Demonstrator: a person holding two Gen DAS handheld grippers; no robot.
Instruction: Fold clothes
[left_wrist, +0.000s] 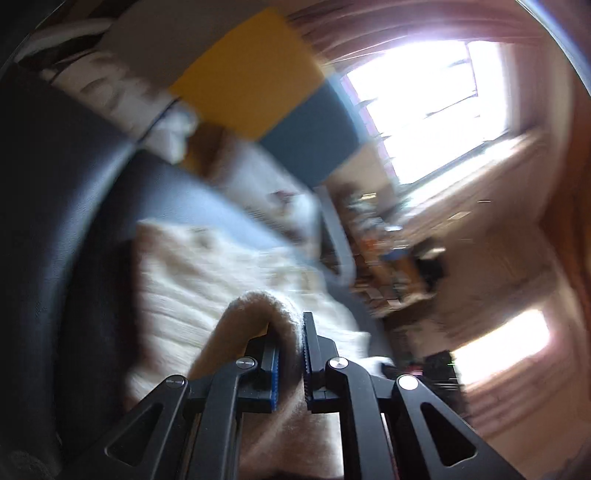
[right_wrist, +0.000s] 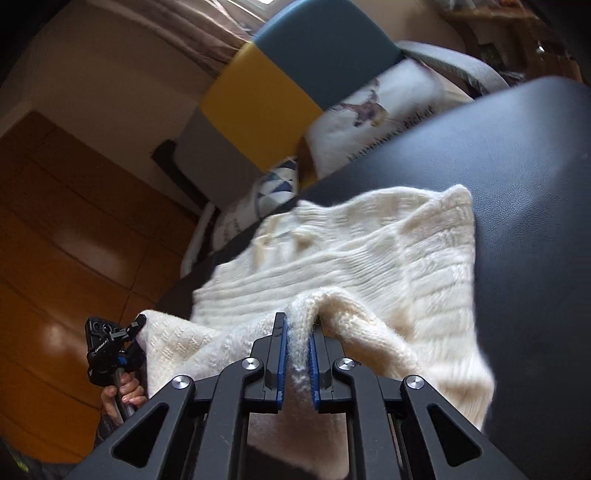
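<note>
Both grippers, left and right, have fingers clamped on the cream sweater's near edge, apparently to fold it over the dark surface.

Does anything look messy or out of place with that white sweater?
The cream sweater lies rumpled and skewed on the dark surface, one edge pinched up by the right gripper; nothing looks torn or spilled.

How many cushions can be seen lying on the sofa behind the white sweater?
2 in the right wrist view: a white cushion with an animal print and lettering leans against the sofa back; a cushion with blue triangles lies lower left of it. Others may be hidden.
</note>
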